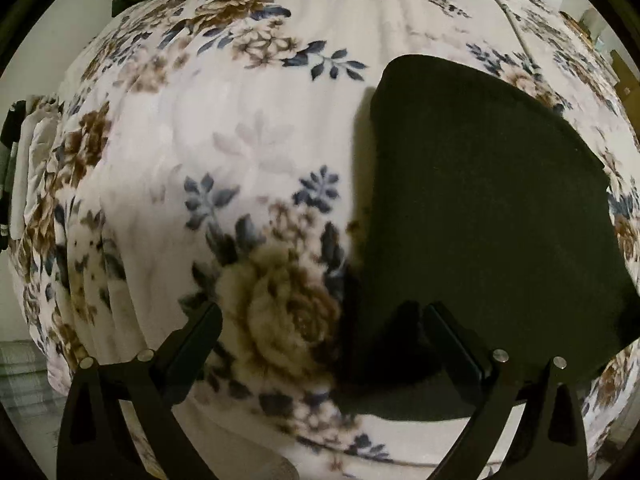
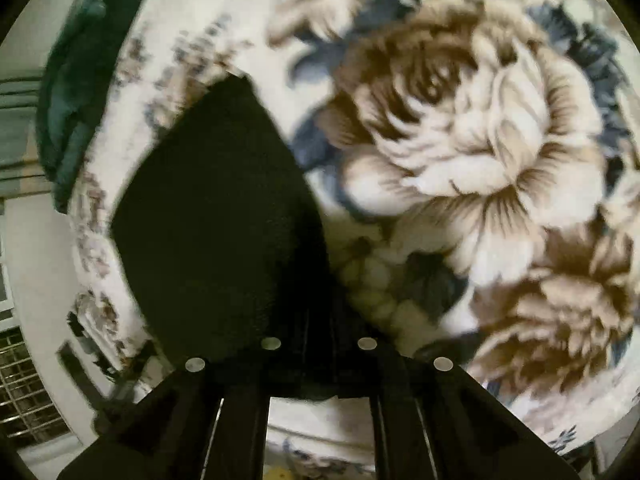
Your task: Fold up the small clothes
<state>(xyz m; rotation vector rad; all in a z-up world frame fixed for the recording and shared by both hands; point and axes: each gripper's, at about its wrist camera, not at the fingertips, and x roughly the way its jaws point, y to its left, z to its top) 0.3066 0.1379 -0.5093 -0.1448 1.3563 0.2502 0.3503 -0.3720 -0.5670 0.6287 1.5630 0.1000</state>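
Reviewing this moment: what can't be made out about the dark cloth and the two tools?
- Right wrist view: whether the right tool, fingers together, pinches the dark cloth; black on black, motion blur.
- Left wrist view: cloth's near corner, covered by the open left tool's finger.
- Both views: garment type; no seams or details visible.

Black folded garment (image 1: pixel 480 208), plain, no print. White fleece blanket (image 1: pixel 248 128) printed with large brown-and-cream roses and slate-blue leaves. Dark green cloth (image 2: pixel 76 92) at blanket's far edge. Black grippers, silver rivets.
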